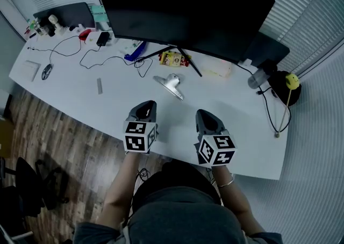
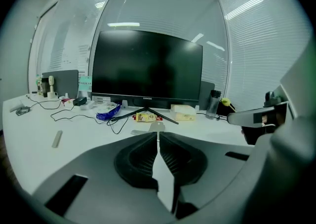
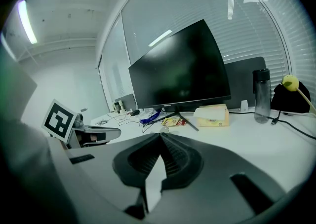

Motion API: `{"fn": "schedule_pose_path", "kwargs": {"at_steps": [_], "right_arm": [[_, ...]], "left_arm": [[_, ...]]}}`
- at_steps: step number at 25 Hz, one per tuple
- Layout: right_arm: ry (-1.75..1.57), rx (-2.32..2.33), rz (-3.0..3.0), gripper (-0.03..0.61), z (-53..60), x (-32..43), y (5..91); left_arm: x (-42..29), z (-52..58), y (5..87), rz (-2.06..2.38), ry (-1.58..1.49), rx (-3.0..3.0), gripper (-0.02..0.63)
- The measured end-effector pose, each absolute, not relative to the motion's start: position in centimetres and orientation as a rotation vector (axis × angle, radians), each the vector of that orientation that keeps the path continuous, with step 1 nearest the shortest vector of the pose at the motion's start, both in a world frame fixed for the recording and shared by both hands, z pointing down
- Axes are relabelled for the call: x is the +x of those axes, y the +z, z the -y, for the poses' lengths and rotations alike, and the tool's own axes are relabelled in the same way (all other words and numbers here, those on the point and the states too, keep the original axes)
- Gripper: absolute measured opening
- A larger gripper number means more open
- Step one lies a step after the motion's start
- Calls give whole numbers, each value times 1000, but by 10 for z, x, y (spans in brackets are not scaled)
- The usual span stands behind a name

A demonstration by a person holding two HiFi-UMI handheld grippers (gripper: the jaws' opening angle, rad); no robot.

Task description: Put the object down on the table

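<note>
Silvery and set apart from the clutter, the metal object (image 1: 171,84) lies on the white surface (image 1: 75,98), just on the near side of the monitor stand (image 1: 180,55); what kind of object it is cannot be made out. The left gripper (image 1: 144,107) and the right gripper (image 1: 205,115) are side by side over the near edge, both clear of the object, which sits between them and a little farther off. Each gripper view shows its fingers pressed together with nothing held. A yellow snack packet (image 1: 174,58) and loose cables lie farther back, under the dark monitor (image 1: 183,6). With the object already resting flat, the put-down looks complete. The next move seems to call only for keeping both grippers away from it so that it is not nudged.
</note>
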State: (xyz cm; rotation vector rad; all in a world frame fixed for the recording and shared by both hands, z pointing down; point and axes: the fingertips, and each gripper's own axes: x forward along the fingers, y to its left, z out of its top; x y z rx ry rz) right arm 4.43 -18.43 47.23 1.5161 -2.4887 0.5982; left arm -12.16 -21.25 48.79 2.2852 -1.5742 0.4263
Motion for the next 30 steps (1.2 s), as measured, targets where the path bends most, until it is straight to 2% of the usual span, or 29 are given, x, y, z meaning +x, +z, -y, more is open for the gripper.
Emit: {"fn": "schedule_pose_path", "kwargs": {"at_steps": [30], "right_arm": [[556,1489,2490,2,173,31,469]], "left_arm": [[-138,184,478,1597,354,2267,29]]}}
